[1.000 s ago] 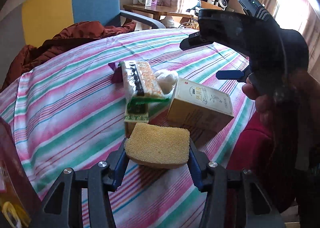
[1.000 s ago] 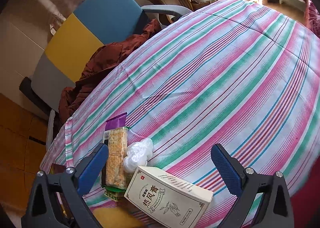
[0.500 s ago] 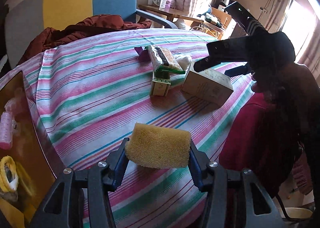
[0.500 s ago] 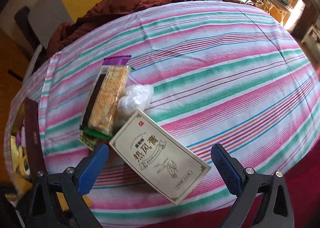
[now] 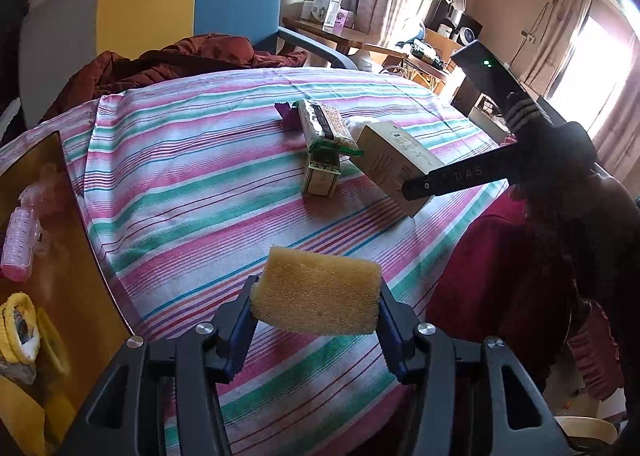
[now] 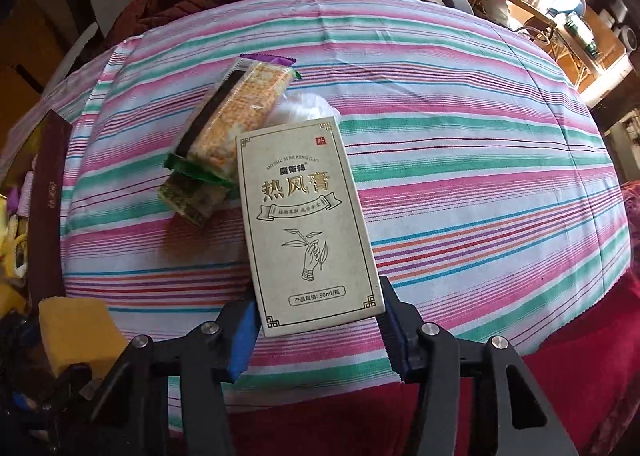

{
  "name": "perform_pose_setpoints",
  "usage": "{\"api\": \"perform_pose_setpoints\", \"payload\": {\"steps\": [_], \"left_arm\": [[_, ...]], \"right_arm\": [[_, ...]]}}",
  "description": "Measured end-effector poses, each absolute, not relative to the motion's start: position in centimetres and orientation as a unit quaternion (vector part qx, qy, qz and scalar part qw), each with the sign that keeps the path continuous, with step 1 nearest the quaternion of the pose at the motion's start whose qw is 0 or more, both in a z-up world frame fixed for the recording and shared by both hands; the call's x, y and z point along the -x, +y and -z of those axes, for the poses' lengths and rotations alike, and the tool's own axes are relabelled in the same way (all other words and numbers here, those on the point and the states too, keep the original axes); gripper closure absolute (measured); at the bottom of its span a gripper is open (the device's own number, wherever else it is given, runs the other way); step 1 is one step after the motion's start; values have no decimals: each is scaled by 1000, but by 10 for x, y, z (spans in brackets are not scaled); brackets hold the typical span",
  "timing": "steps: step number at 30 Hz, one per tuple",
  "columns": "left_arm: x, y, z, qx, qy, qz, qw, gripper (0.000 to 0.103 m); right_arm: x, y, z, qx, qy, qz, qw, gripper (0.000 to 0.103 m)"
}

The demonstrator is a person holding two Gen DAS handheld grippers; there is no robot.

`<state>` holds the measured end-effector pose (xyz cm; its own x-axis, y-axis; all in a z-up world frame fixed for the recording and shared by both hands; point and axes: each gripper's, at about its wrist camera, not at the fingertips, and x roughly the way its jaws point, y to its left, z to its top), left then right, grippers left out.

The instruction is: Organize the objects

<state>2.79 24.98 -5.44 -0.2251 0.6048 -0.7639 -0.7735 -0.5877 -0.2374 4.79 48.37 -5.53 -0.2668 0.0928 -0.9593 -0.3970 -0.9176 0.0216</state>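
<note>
My left gripper is shut on a yellow sponge, held above the near edge of the striped tablecloth. My right gripper is shut on the near end of a beige carton with gold print. In the left wrist view that carton is tilted off the cloth. A cracker packet lies across a small green box, with a white plastic bag behind the carton. The sponge shows at lower left in the right wrist view.
An open dark-red box at the table's left holds a pink hair roller and yellow items. A maroon jacket is draped on a yellow and blue armchair behind the table. A person's red clothing is at the right.
The left gripper has drawn back from the pile with the sponge toward the near table edge. The right gripper has come down and shut on the beige carton, tilting it up.
</note>
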Motion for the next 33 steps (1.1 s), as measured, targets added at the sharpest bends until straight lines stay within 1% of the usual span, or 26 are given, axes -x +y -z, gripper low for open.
{"api": "perform_pose_setpoints", "payload": {"steps": [7,10,15,24,29,33], "left_arm": [[-29,230,36,421,79,-793,433,49],[-26,217,27,416,71,-804,419,49],[-16,179,10,407,41,-826,387,49],[18,73,-18,384,-41,-880,277,49],[24,35,-9,390,-59,-886,244,49],[19,27,7,407,-60,-878,245,49]], "right_arm": [[-77,441,36,543,153,-820,95,49],[-74,427,29,527,160,-831,78,49],[-55,397,10,502,146,-851,39,49],[5,305,-8,488,91,-865,-69,49],[41,253,-6,492,56,-859,-127,49],[62,214,-1,501,-2,-847,-181,49]]}}
